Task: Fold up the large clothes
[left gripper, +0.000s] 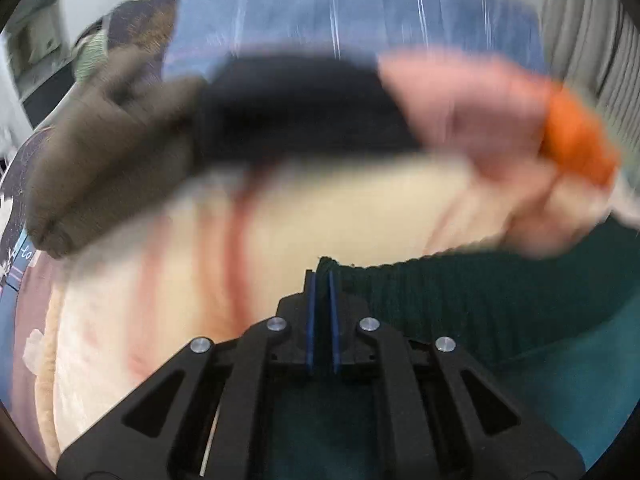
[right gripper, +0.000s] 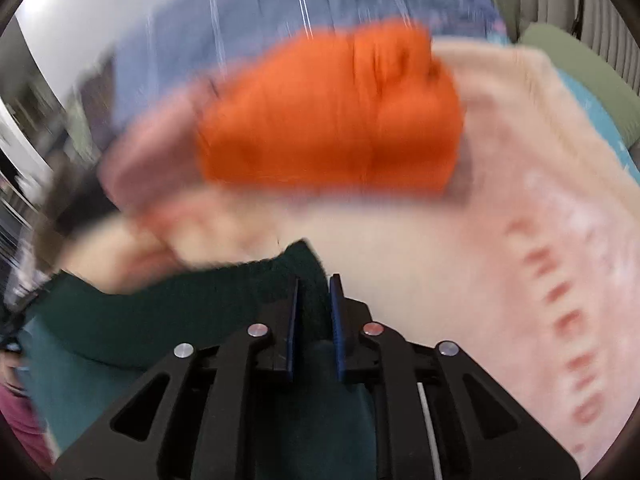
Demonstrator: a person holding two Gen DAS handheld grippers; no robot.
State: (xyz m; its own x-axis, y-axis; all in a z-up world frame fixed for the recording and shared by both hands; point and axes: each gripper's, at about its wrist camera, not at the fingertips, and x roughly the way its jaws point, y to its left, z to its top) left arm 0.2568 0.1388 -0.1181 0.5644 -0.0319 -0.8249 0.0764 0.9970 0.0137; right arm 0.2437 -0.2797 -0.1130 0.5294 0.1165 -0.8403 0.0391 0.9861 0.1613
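Observation:
A dark green knit garment with a ribbed hem hangs between both grippers over a cream blanket. My left gripper is shut on one corner of its hem. My right gripper is shut on the other corner of the same garment. The teal body of the garment drops below both grippers. Both views are blurred by motion.
Folded clothes lie at the far side of the blanket: an olive-brown piece, a black one, a pink one and an orange one. A blue striped cover lies behind them. The blanket carries red lettering.

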